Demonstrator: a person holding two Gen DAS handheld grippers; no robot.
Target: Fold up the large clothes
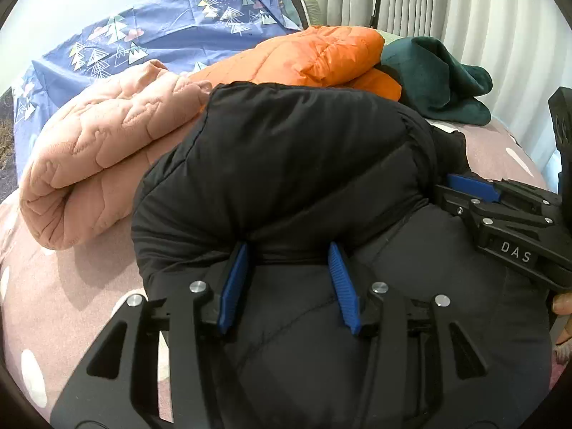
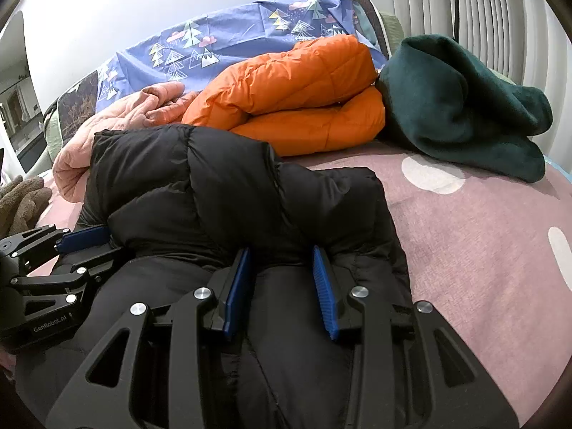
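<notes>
A black puffer jacket lies on the pink bed, its upper part doubled over the lower part; it also shows in the right wrist view. My left gripper rests on the jacket with its blue pads apart, tips pushed under the folded bulge. My right gripper sits likewise, pads apart, tips under the fold. Whether fabric is pinched between either pair of pads is hidden. The right gripper shows in the left wrist view at the jacket's right side; the left gripper shows in the right wrist view at its left side.
Behind the jacket lie a folded pink quilted coat, a folded orange puffer and a dark green fleece. A blue tree-print sheet covers the headboard. The pink spotted bedsheet is bare at the right. Curtains hang behind.
</notes>
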